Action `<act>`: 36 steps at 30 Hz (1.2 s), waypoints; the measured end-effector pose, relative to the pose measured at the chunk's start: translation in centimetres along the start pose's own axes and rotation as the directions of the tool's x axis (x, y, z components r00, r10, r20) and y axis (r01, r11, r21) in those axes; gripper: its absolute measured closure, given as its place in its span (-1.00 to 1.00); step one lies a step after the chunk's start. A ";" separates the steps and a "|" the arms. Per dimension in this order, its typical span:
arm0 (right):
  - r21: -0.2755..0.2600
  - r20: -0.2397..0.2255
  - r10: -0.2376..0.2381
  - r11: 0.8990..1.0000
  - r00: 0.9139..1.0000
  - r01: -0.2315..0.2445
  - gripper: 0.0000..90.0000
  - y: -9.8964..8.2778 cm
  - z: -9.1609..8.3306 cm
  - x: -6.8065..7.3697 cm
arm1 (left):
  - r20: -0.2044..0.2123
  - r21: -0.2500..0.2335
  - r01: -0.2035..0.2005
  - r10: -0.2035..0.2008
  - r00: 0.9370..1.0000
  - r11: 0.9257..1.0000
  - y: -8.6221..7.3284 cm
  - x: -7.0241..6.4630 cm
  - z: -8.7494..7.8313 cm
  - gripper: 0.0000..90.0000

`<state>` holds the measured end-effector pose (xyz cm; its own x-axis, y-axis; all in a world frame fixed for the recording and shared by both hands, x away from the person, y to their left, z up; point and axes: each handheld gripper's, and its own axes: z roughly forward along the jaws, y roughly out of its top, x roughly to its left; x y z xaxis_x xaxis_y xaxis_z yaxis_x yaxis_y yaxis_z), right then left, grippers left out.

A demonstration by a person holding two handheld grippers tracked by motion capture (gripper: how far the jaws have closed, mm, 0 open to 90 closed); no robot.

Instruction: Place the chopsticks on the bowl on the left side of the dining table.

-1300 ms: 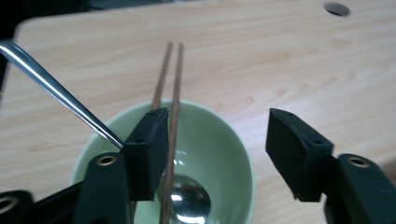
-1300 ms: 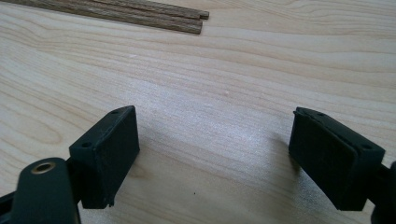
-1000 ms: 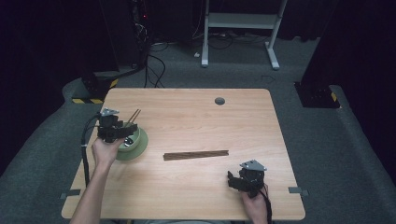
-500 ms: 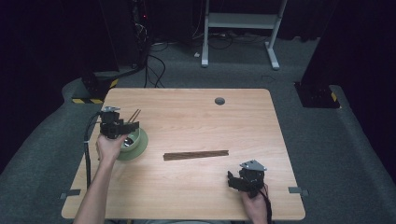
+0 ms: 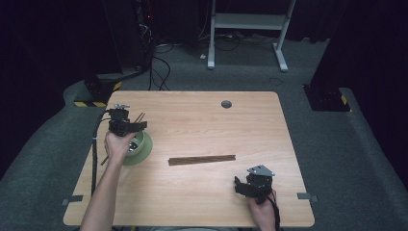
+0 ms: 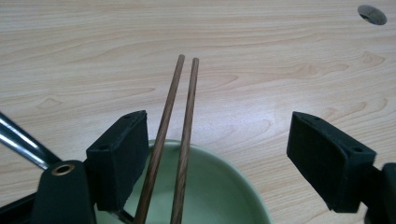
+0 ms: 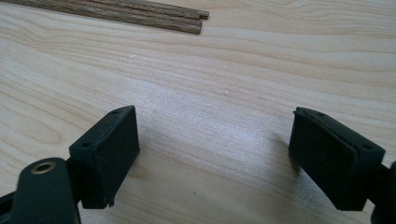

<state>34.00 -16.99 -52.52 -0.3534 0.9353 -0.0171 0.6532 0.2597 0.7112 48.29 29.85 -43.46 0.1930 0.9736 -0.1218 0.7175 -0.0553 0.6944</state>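
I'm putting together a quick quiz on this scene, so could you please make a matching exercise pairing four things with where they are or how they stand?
Things:
1. pair of chopsticks
2. green bowl
3. bundle of chopsticks
4. right gripper

Places or states:
A. lying flat mid-table
B. open over bare wood, near edge
C. leaning out over the bowl's rim
D. at the table's left, under the left gripper

Pairs: 1-C, 2-D, 3-A, 4-B

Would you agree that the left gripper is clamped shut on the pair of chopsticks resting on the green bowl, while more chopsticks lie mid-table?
Not quite: the left gripper is open, having just been opening. In the left gripper view, its jaws stand wide apart, the right one well clear of the pair of chopsticks. The rest holds: they rest on the green bowl, and more chopsticks lie mid-table.
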 end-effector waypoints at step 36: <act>0.000 -0.001 -0.002 1.000 1.000 0.002 -0.65 0.0 0.0 0.0 | 0.069 0.067 -0.017 0.012 0.998 0.998 -0.3 -0.1 1.5 -0.49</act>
<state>34.02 -17.01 -52.53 -0.3551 0.9347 -0.0177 0.6524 0.2613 0.7114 49.05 29.43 -44.69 0.2477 0.9552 -0.1619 0.7576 -0.0868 0.6469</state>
